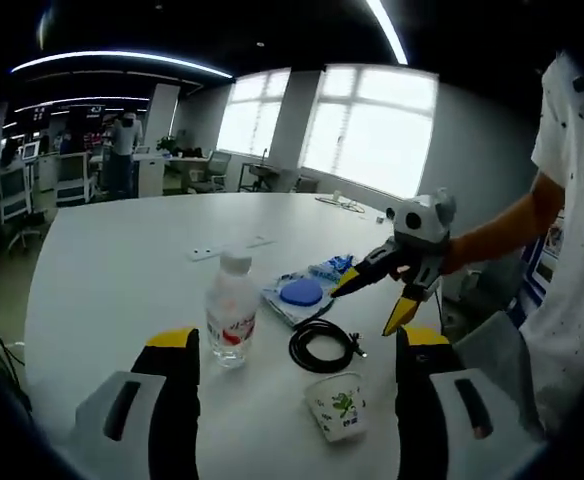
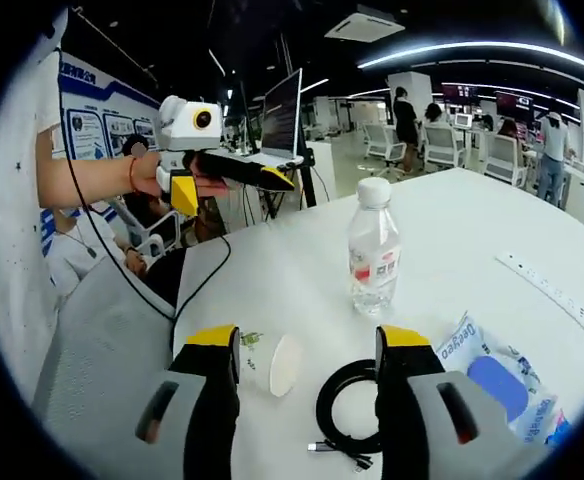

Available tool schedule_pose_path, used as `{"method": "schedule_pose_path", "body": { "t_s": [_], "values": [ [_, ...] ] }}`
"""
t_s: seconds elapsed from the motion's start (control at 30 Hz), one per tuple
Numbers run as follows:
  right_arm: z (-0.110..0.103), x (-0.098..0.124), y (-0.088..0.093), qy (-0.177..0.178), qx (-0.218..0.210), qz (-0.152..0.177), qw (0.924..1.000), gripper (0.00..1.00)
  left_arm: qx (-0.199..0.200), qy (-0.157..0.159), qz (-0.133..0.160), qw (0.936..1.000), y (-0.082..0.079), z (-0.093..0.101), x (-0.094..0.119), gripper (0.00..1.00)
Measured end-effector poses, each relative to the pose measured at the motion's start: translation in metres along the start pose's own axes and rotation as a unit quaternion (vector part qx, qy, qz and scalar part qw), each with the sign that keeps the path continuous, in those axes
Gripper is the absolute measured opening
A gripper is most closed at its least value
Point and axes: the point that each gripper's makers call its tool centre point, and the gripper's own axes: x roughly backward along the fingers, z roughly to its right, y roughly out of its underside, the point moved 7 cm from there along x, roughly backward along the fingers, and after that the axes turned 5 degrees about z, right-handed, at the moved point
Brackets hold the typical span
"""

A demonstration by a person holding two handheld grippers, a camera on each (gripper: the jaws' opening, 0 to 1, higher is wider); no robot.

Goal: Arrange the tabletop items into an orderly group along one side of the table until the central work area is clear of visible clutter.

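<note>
Views face opp. ways across table (image 1: 122, 270); both near bottle (image 1: 232, 312).

Right gripper (image 2: 307, 345) jaws parted above white table (image 2: 442, 220), bottle (image 2: 373, 250) upright, cup (image 2: 270, 363) on its side, coiled cable (image 2: 352, 410), wipes pack (image 2: 502, 390), left gripper (image 2: 234, 178) raised.

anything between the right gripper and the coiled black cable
Nothing visible does. In the right gripper view the open right gripper hangs right over the coiled black cable; the paper cup lies on its side just beside it, and the water bottle stands beyond.
</note>
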Motion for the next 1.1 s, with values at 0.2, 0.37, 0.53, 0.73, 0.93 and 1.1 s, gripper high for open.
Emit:
{"method": "schedule_pose_path", "body": {
  "t_s": [0.2,0.37,0.53,0.73,0.93,1.1],
  "values": [
    [-0.012,-0.011,0.014,-0.036,-0.016,-0.025,0.9989,0.5,0.006,-0.007,0.001,1.0,0.005,0.009,0.009,0.82],
    [-0.018,-0.02,0.026,-0.056,-0.032,-0.04,0.9971,0.49,0.011,-0.011,0.002,0.9999,0.008,0.016,0.02,0.82],
    [-0.018,-0.026,0.034,-0.071,-0.043,-0.051,0.9952,0.47,0.014,-0.016,0.001,0.9998,0.011,0.017,0.025,0.82],
    [-0.019,-0.036,0.041,-0.098,-0.066,-0.059,0.9913,0.41,0.014,-0.02,0.003,0.9997,0.011,0.016,0.029,0.82],
    [-0.018,-0.047,0.048,-0.125,-0.09,-0.069,0.9857,0.34,0.018,-0.024,0.002,0.9995,0.014,0.015,0.031,0.81],
    [-0.02,-0.052,0.052,-0.154,-0.104,-0.082,0.9791,0.27,0.019,-0.026,0.002,0.9995,0.016,0.016,0.033,0.81]
  ]
}}
